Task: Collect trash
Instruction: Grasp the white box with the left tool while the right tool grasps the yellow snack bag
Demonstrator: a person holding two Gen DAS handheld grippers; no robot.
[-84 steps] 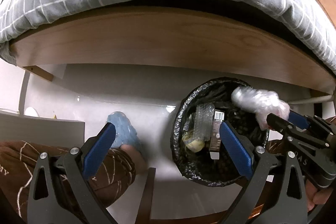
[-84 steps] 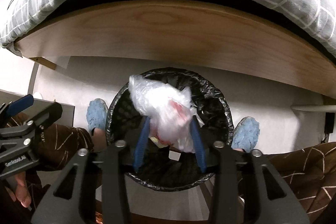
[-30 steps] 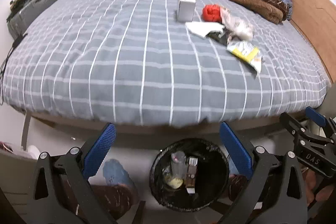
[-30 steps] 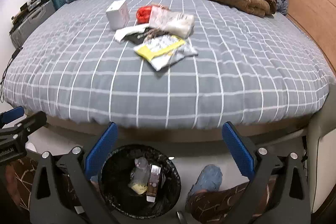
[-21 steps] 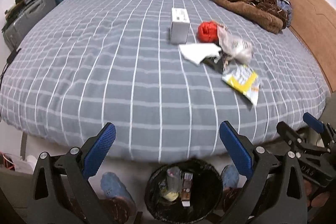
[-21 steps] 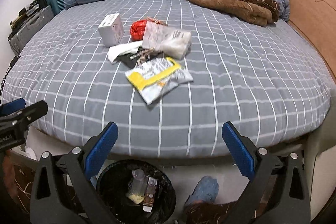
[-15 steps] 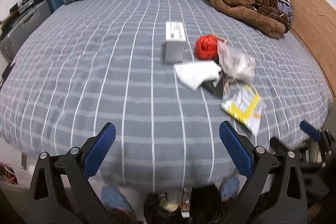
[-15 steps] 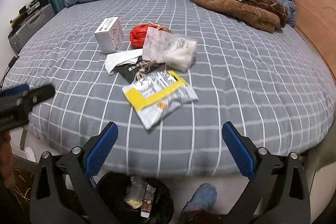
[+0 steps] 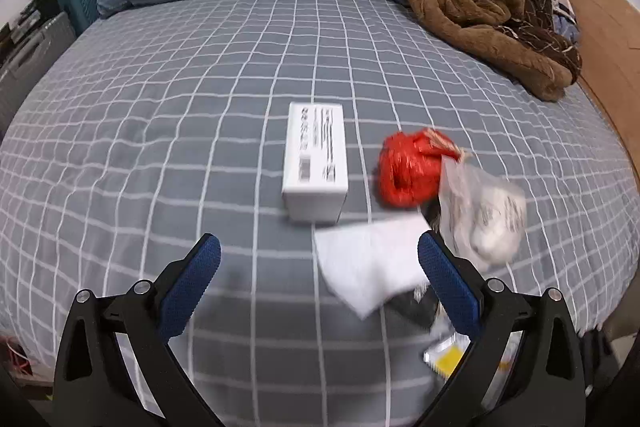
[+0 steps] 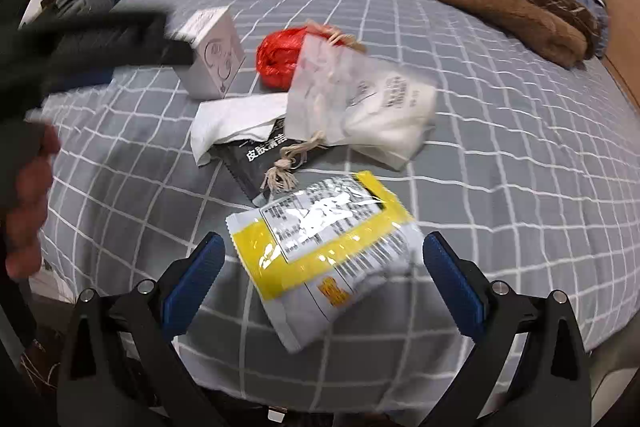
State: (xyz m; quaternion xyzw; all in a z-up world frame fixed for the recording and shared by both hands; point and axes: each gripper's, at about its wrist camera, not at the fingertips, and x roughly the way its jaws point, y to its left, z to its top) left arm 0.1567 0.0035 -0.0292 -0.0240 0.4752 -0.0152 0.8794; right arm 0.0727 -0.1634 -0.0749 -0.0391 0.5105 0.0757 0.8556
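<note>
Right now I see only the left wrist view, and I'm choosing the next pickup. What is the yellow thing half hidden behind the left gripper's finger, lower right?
Observer: A yellow and white snack packet, lying flat on the bedsheet.
Operator: Is the right gripper near it?
Observer: Yes. The right gripper is open, with the packet just ahead of it.
Operator: And the dark thing under the tissue?
Observer: A black sachet. A tasselled string lies across it.

Your left gripper point(image 9: 319, 251) hangs wide apart over the bed point(image 9: 160, 131), white box point(image 9: 315, 165) and tissue point(image 9: 370, 267) just ahead.
</note>
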